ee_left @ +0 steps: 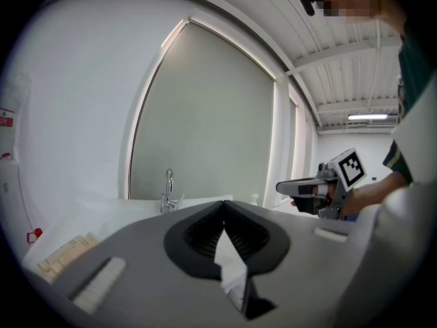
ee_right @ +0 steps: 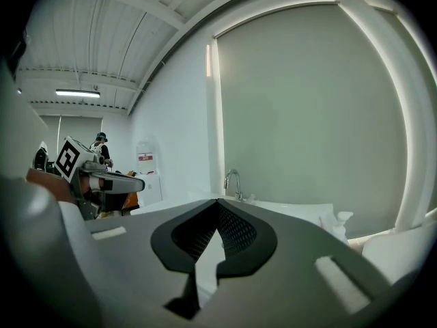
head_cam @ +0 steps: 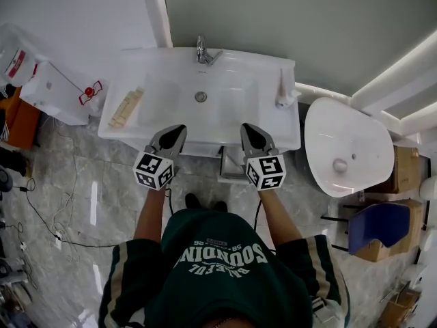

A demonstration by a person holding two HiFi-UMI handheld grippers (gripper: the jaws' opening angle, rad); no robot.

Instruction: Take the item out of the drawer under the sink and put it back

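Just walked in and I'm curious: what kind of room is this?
Most likely a bathroom: a white sink with a tap, and a toilet beside it.

Dark green shirt (head_cam: pixel 220 268), striped sleeves (head_cam: pixel 121 273)
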